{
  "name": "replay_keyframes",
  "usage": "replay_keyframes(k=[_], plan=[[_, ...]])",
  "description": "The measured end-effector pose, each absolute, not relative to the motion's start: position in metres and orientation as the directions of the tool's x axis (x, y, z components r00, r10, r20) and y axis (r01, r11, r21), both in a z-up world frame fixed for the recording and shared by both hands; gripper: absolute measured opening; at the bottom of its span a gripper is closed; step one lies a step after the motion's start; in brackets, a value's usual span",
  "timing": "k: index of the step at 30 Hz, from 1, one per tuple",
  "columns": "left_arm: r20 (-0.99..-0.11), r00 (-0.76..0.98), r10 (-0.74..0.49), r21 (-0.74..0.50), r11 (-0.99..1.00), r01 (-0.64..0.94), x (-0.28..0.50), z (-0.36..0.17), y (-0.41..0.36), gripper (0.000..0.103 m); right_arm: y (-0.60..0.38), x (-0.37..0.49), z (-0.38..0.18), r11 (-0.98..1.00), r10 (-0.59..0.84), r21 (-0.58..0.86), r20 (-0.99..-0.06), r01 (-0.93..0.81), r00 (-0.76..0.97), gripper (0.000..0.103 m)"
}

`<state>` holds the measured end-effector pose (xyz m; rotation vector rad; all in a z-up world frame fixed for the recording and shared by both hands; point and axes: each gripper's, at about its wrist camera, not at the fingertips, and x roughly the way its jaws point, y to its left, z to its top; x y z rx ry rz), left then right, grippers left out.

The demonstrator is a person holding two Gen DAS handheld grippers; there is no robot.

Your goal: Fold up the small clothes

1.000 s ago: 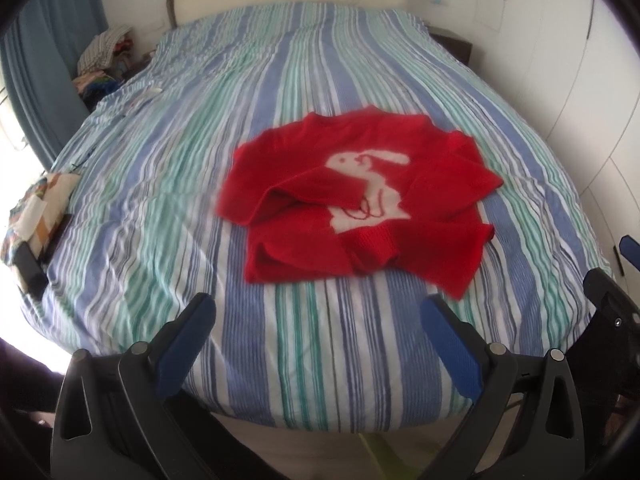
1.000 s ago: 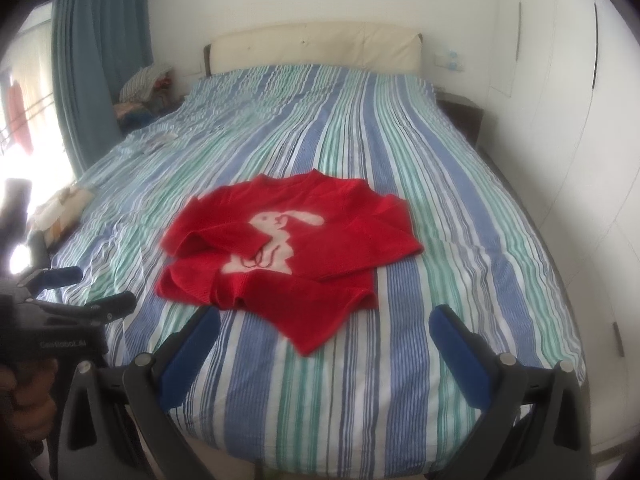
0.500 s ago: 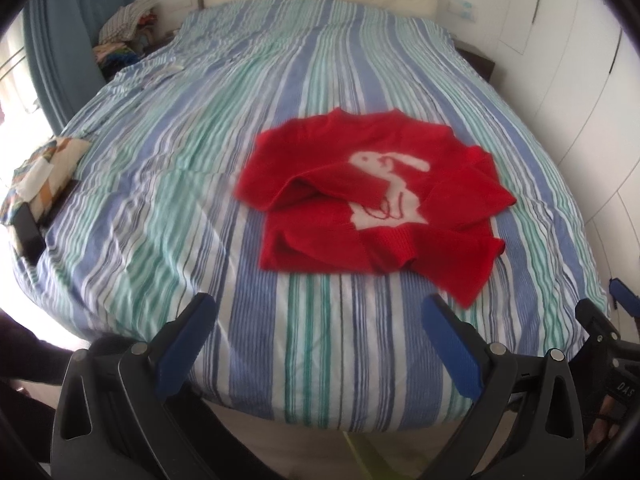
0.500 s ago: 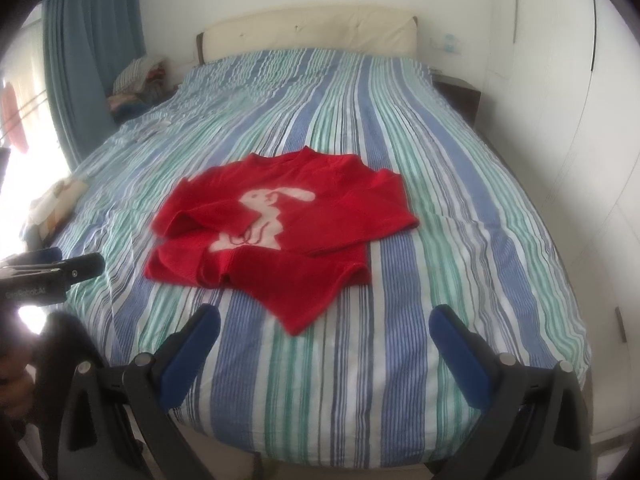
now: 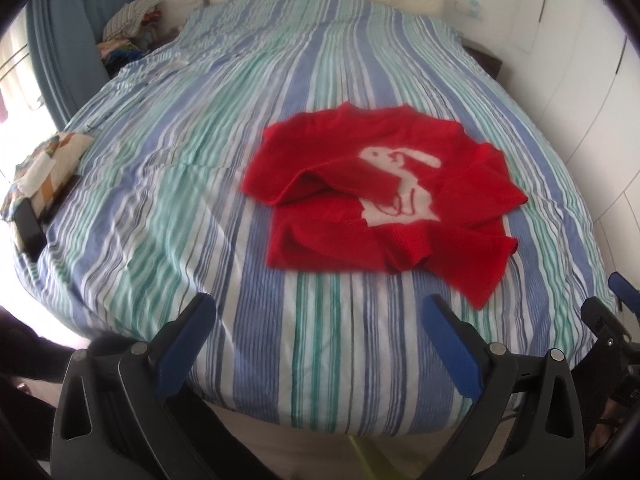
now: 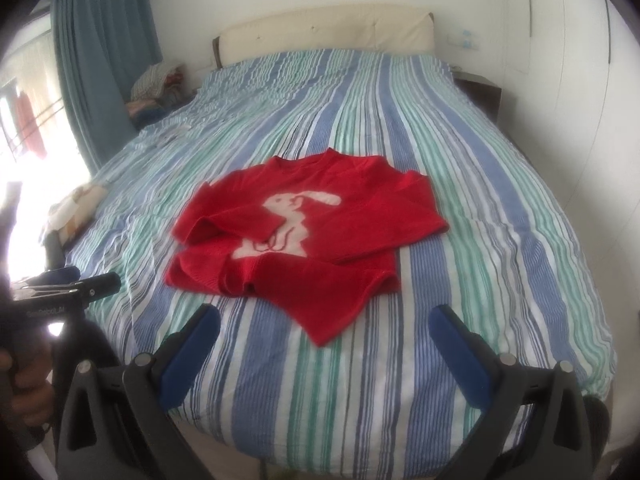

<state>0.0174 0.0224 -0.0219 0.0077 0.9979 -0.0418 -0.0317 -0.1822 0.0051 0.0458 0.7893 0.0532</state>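
Observation:
A small red sweater [image 5: 376, 200] with a white rabbit on its front lies crumpled on the striped bed [image 5: 200, 184]; its left sleeve is folded over the chest and its hem is bunched. It also shows in the right wrist view [image 6: 304, 224]. My left gripper [image 5: 320, 312] is open and empty, above the bed's near edge, short of the sweater. My right gripper [image 6: 324, 324] is open and empty, just short of the sweater's lowest corner. The left gripper also shows at the left edge of the right wrist view [image 6: 72, 284].
The bed's cream headboard [image 6: 324, 28] stands against the far wall. A pile of clothes [image 5: 128, 28] lies at the far left by a blue curtain [image 6: 100, 64]. A patterned cloth [image 5: 44, 164] lies on the bed's left edge. A dark nightstand [image 6: 480, 92] is at the right.
Both grippers have shifted left and a little forward along the foot of the bed, so the sweater now sits further right in the views. Both stay open. The sweater has not moved.

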Motion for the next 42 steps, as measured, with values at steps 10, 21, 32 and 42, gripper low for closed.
replay_keyframes(k=[10, 21, 32, 42], plan=[[-0.838, 0.545, 0.003, 0.031, 0.999, 0.041, 0.019, -0.026, 0.018, 0.102, -0.188, -0.028, -0.022, 0.998, 0.050, 0.064, -0.747, -0.003, 0.662, 0.103], [-0.859, 0.511, 0.028, 0.020, 1.000, -0.020, 0.013, -0.041, 0.047, 0.102, -0.192, -0.012, -0.064, 0.999, 0.049, 0.030, -0.768, -0.040, 0.639, 0.103], [-0.874, 0.483, 0.048, 0.013, 0.997, -0.076, 0.003, -0.050, 0.071, 0.102, -0.233, 0.066, -0.166, 0.875, 0.405, 0.485, -0.742, 0.009, 0.534, 0.004], [-0.897, 0.410, -0.167, -0.147, 0.986, 0.081, 0.023, -0.094, 0.064, 0.102, -0.273, -0.023, -0.116, 0.947, 0.314, 0.316, -0.867, -0.060, 0.387, 0.004]])
